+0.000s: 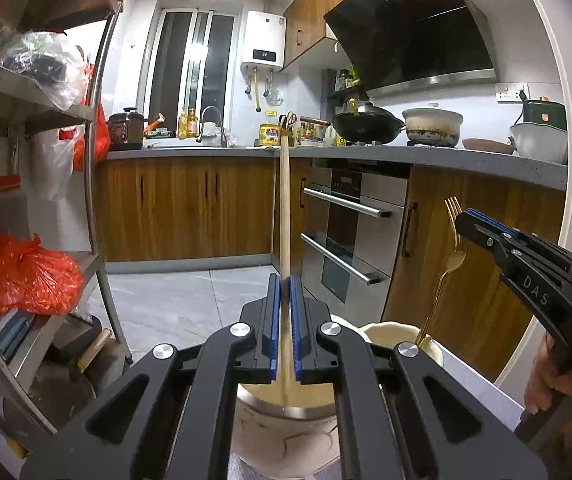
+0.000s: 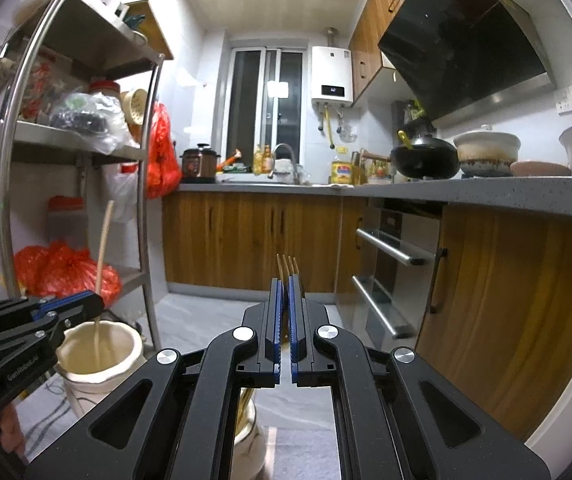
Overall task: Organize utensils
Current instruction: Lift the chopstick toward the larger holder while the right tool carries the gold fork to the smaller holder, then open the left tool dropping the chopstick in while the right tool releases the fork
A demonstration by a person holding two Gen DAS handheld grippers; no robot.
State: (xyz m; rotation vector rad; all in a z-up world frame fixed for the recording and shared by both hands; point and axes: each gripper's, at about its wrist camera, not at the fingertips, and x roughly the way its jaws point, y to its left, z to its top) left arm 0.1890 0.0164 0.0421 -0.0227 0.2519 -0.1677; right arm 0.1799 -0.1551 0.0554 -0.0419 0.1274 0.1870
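Note:
My left gripper point(image 1: 284, 280) is shut on a long wooden stick-like utensil point(image 1: 284, 208) that stands upright with its lower end inside a cream ceramic pot point(image 1: 286, 420). It also shows in the right wrist view point(image 2: 96, 300), with the wooden utensil point(image 2: 104, 248) in the cream pot point(image 2: 102, 354). My right gripper point(image 2: 286, 280) is shut on a gold fork point(image 2: 287, 264), tines up. In the left wrist view the right gripper point(image 1: 459, 220) holds the fork point(image 1: 443, 272) with its handle down in a second cream pot point(image 1: 405, 334).
A steel shelf rack point(image 2: 146, 200) with red bags point(image 2: 66, 270) stands at left. Wooden cabinets point(image 2: 246, 236), an oven point(image 1: 349, 232) and a grey counter point(image 1: 445, 158) with a wok point(image 1: 365, 124) lie ahead and right. The floor point(image 1: 174, 300) is grey tile.

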